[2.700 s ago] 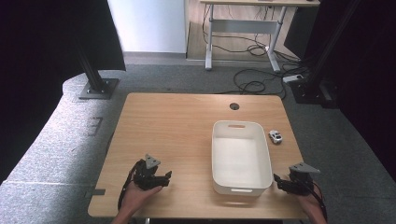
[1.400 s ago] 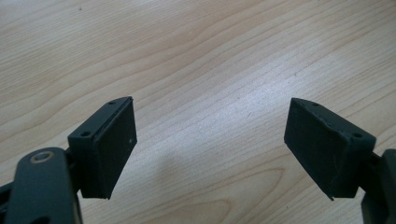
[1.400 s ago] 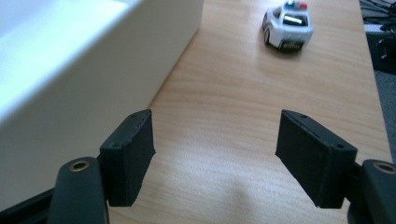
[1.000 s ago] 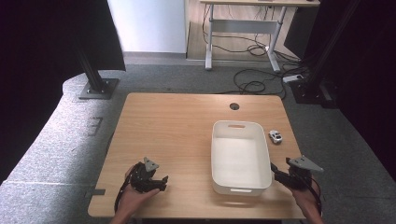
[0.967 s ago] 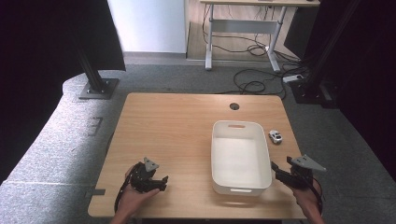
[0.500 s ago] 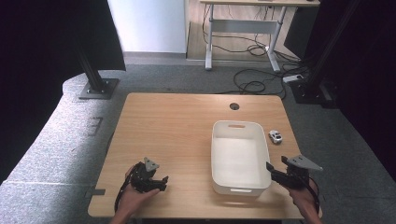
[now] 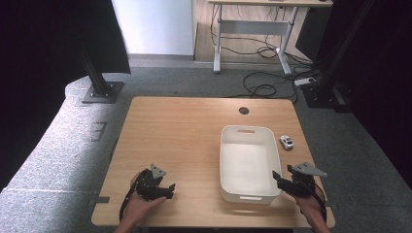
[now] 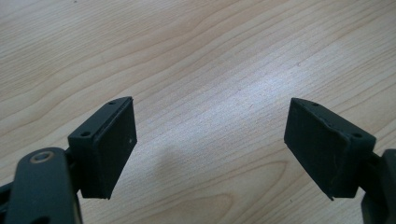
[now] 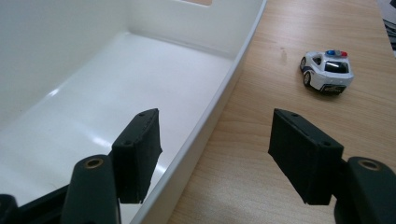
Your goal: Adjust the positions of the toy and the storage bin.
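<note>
White bin point(image 7: 248, 165) on table point(image 7: 184, 131), right claw point(image 7: 280, 179) at its rim

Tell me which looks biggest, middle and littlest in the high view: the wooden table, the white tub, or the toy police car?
1. wooden table, by far the biggest.
2. white tub, taking up part of the tabletop.
3. toy police car, tiny, beside the tub's far right corner.
All rest on one surface, so the order is sure.

Wooden table point(image 7: 184, 131), white tub point(image 7: 248, 162), toy police car point(image 7: 286, 142) beside it
</note>
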A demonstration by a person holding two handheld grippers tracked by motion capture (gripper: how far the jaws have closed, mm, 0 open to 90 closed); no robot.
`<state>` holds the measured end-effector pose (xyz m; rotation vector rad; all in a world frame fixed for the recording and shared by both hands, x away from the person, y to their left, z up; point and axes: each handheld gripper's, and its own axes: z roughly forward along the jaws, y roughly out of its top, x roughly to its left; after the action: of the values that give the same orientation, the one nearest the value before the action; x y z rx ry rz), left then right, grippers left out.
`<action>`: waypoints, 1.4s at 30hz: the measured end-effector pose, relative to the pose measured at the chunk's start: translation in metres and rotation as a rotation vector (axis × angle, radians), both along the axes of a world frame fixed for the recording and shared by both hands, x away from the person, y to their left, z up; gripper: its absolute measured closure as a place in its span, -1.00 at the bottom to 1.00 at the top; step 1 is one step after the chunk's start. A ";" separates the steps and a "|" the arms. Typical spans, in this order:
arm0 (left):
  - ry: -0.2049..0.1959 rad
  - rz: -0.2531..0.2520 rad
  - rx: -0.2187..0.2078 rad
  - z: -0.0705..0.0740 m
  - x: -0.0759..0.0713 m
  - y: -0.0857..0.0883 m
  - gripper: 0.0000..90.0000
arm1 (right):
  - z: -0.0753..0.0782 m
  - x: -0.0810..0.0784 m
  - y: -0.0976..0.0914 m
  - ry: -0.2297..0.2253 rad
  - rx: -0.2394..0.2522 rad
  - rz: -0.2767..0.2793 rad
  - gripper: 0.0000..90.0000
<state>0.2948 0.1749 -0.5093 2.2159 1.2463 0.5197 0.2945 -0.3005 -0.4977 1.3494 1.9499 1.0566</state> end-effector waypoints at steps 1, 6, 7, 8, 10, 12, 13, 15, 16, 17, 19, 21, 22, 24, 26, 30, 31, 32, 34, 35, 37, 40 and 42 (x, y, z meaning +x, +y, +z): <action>0.001 -0.001 0.001 0.000 0.000 0.000 -0.60 | -0.001 0.000 0.000 0.002 -0.002 0.000 -0.23; 0.003 -0.005 0.002 0.000 0.000 0.000 -0.60 | -0.003 0.002 0.001 0.016 0.008 -0.001 -0.19; 0.004 -0.006 0.003 0.000 0.000 0.000 -0.60 | -0.003 0.002 0.001 0.021 0.023 -0.005 -0.16; 0.004 -0.006 0.003 0.000 0.000 0.000 -0.60 | -0.003 0.002 0.001 0.021 0.023 -0.005 -0.16; 0.005 -0.007 0.004 0.000 0.000 -0.001 -0.60 | -0.004 0.002 0.001 0.024 0.031 -0.003 -0.11; 0.006 -0.007 0.004 -0.001 0.000 -0.001 -0.60 | -0.003 0.002 0.001 0.024 0.031 -0.001 -0.06; 0.007 -0.007 0.005 -0.001 0.000 -0.001 -0.60 | -0.003 0.002 0.002 0.026 0.031 0.000 -0.02; 0.007 -0.008 0.006 -0.001 0.000 -0.001 -0.60 | -0.003 0.002 0.002 0.027 0.032 0.003 0.00; 0.008 -0.008 0.006 -0.001 0.000 -0.001 -0.60 | -0.003 0.002 0.003 0.028 0.034 0.004 0.02; 0.008 -0.009 0.007 -0.001 0.000 -0.001 -0.60 | -0.003 0.002 0.003 0.033 0.038 0.006 0.05; 0.008 -0.009 0.007 -0.001 0.000 -0.001 -0.60 | -0.003 0.002 0.003 0.037 0.042 0.009 0.09; 0.008 -0.010 0.007 -0.001 0.000 -0.001 -0.60 | -0.004 0.002 0.004 0.041 0.046 0.012 0.11; 0.008 -0.010 0.007 -0.001 0.000 -0.001 -0.60 | -0.004 0.002 0.004 0.041 0.046 0.012 0.11; 0.008 -0.009 0.008 -0.001 0.000 -0.001 -0.60 | -0.004 0.002 0.004 0.050 0.054 0.014 0.13; 0.008 -0.009 0.008 -0.001 0.000 -0.001 -0.60 | -0.004 0.002 0.004 0.052 0.056 0.015 0.15; 0.007 -0.008 0.008 -0.001 0.000 -0.001 -0.60 | -0.004 0.003 0.005 0.067 0.071 0.023 0.24; 0.007 -0.008 0.008 -0.001 0.000 -0.001 -0.60 | -0.004 0.003 0.005 0.067 0.071 0.023 0.24; 0.008 -0.009 0.007 -0.001 0.000 -0.001 -0.60 | -0.004 0.003 0.005 0.068 0.070 0.021 0.25; 0.010 -0.011 0.009 -0.001 0.000 -0.002 -0.60 | -0.003 0.002 0.007 0.072 0.065 0.009 0.31; 0.010 -0.011 0.009 -0.001 0.000 -0.002 -0.60 | -0.003 0.003 0.008 0.073 0.066 0.006 0.33; 0.010 -0.011 0.009 -0.001 0.000 -0.002 -0.60 | -0.003 0.003 0.008 0.077 0.065 0.000 0.36; 0.010 -0.010 0.009 -0.002 0.000 -0.002 -0.60 | -0.002 0.003 0.009 0.083 0.071 -0.011 0.40; 0.011 -0.010 0.009 -0.002 0.000 -0.002 -0.60 | -0.002 0.002 0.009 0.083 0.072 -0.015 0.41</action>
<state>0.2949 0.1729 -0.5110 2.2336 1.2404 0.5112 0.2970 -0.2913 -0.4999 1.4660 1.9757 1.0889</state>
